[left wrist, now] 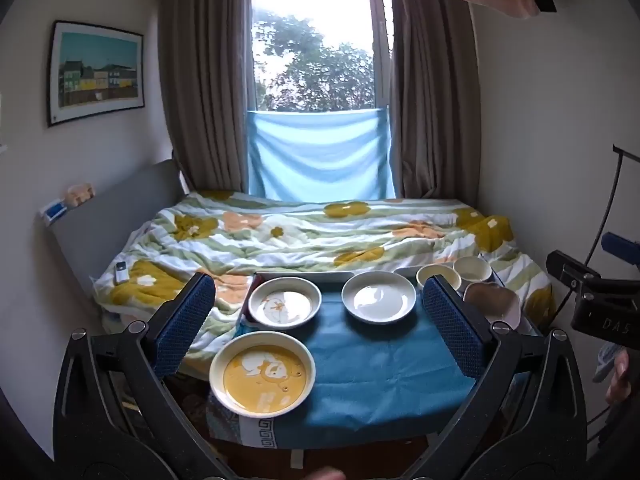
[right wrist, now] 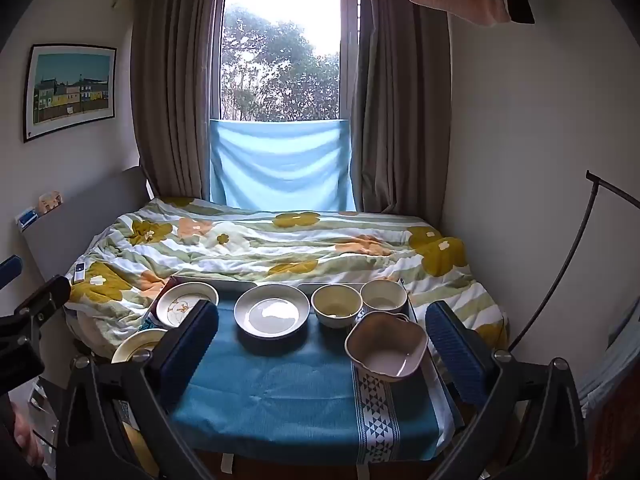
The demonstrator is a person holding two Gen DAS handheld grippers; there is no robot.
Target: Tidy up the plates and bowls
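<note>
A small table under a blue cloth [left wrist: 368, 364] [right wrist: 280, 384] holds the dishes. Nearest on the left lies a yellow plate with a bear picture [left wrist: 262, 372] [right wrist: 138, 344]. Behind it is a white plate with an orange drawing [left wrist: 284, 306] [right wrist: 186, 303], and a plain white plate [left wrist: 378, 296] [right wrist: 272, 310] sits mid-table. Two cream bowls [right wrist: 337, 304] [right wrist: 383, 294] [left wrist: 438, 276] [left wrist: 472, 269] stand at the back right, with a pinkish wavy-rimmed bowl [right wrist: 386, 346] [left wrist: 492, 302] in front of them. My left gripper [left wrist: 320, 324] and right gripper [right wrist: 320, 348] hover open above the table, holding nothing.
A bed with a flowered quilt [left wrist: 320, 236] [right wrist: 280, 244] lies right behind the table, a remote [left wrist: 121, 271] on its left side. Flat trays [left wrist: 304, 276] [right wrist: 216, 280] line the table's far edge. A window with curtains is beyond. The right gripper's body [left wrist: 596, 300] shows at the right edge.
</note>
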